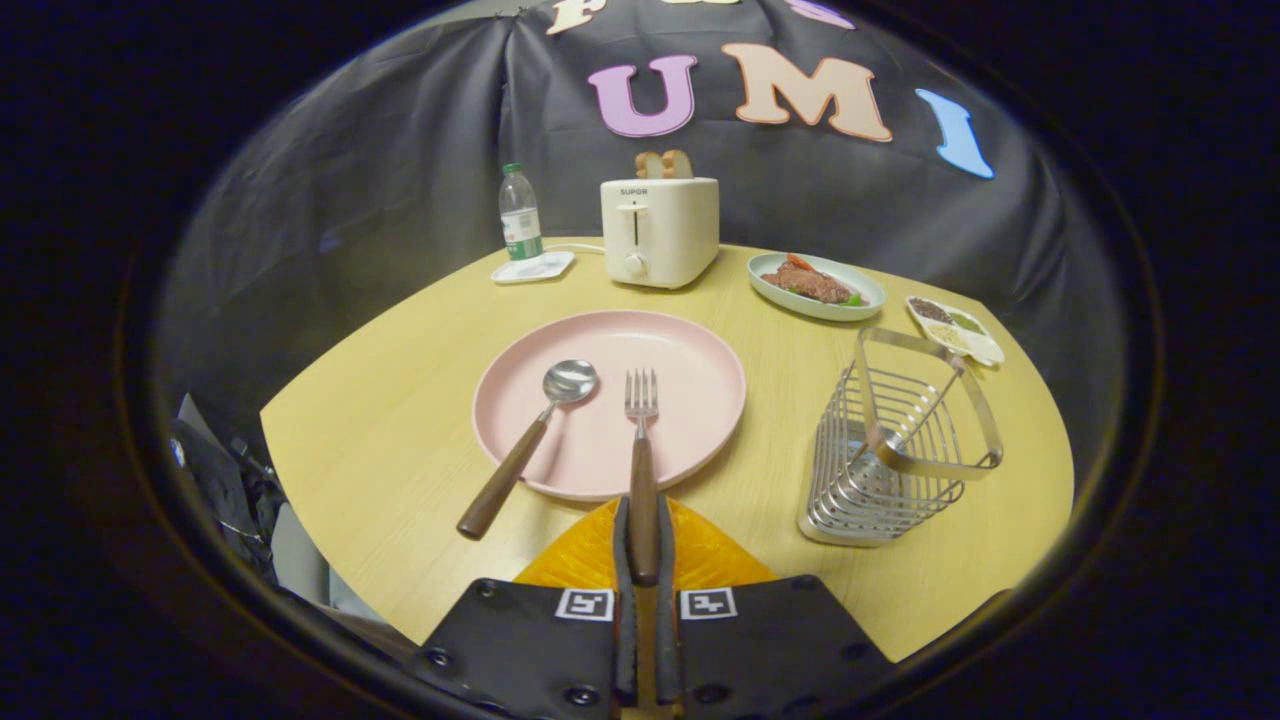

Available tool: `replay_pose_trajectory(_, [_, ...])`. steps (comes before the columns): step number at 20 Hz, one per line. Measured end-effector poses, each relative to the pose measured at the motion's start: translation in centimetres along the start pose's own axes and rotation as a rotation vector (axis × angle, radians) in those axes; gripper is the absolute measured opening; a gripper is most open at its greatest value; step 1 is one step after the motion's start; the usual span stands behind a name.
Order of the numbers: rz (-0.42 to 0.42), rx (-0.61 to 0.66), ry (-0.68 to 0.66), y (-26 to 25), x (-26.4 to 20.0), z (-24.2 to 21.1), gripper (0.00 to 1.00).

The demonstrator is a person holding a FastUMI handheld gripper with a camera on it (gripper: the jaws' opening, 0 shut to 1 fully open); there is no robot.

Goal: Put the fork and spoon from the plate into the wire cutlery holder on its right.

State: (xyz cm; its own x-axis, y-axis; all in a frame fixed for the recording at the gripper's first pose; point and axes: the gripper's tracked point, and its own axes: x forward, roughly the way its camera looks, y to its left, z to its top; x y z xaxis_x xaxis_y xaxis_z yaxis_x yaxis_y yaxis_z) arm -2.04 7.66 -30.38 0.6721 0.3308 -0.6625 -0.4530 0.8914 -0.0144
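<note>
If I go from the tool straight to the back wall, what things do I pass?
Tool, shut on the fork handle → pink plate → toaster with bread.

Spoon left of fork — (on plate)

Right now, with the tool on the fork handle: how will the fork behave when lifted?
The tool looks shut on the fork near the handle's end, so the tines may droop. The smooth wood handle could slip or twist. It looks rigid and light; its head rests on the plate, so it should lift free easily.
</note>
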Motion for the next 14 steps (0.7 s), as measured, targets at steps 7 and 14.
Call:
replay_pose_trajectory(7, [-0.014, -0.014, 0.005, -0.2, -0.5, 0.8, 0.05])
replay_pose_trajectory(14, [0.016, 0.004, -0.031, -0.1, -2.9, 4.2, 0.05])
